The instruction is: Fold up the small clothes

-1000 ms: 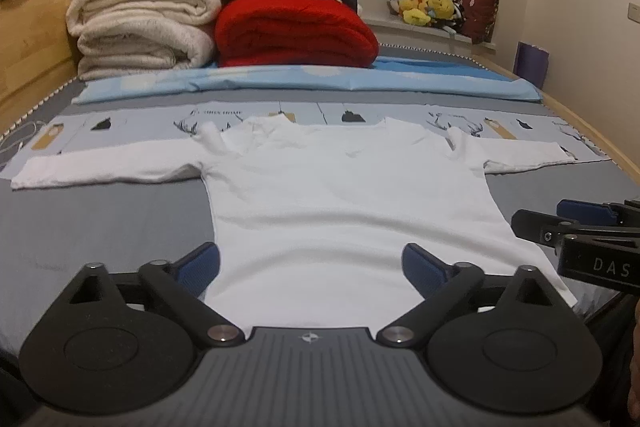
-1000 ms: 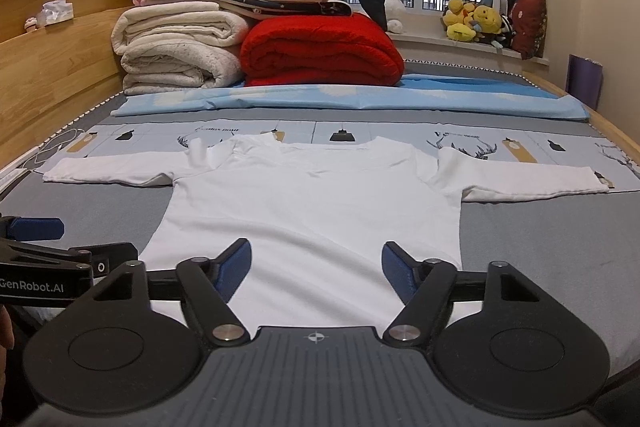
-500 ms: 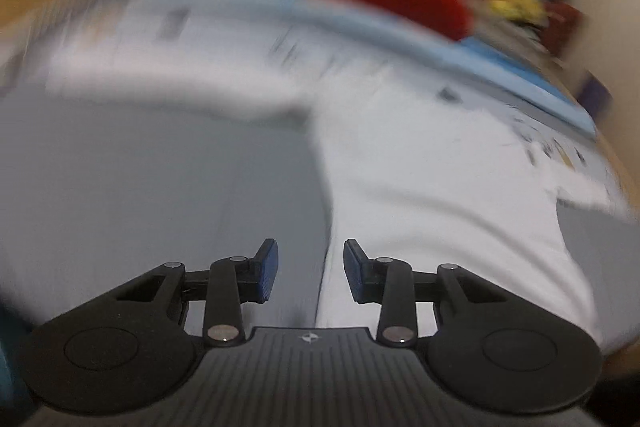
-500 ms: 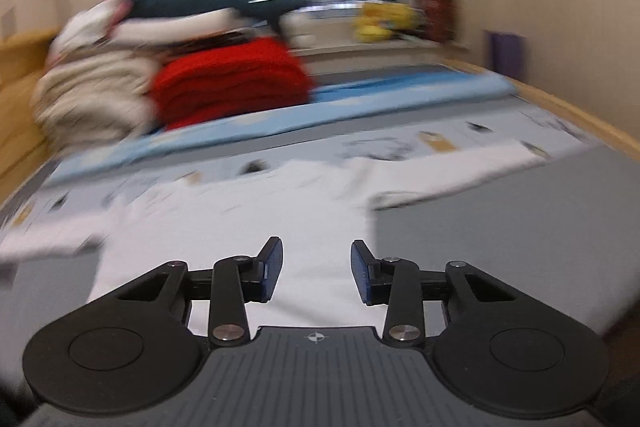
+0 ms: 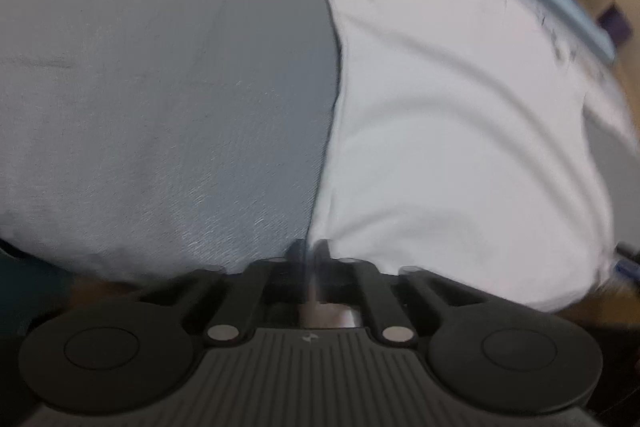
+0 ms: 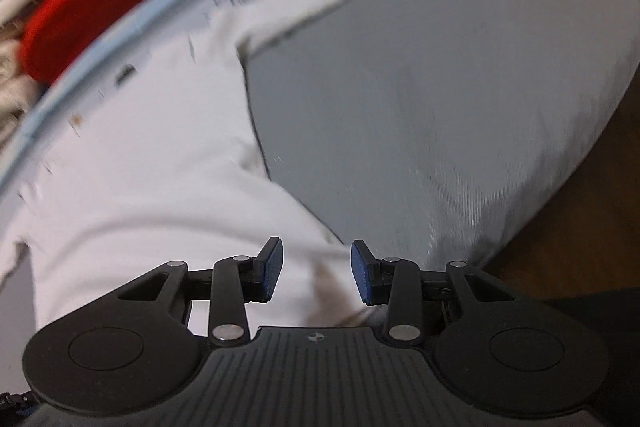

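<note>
White long-sleeved shirt (image 5: 460, 115), thin soft knit, lay flat on the grey woven bed cover (image 5: 160, 87). The left gripper (image 5: 308, 253) was pinched shut on its lower left hem corner; the right gripper (image 6: 316, 269) stood part open, straddling the opposite corner. Judged best practice: seat both corners deeply, then lift evenly.
</note>
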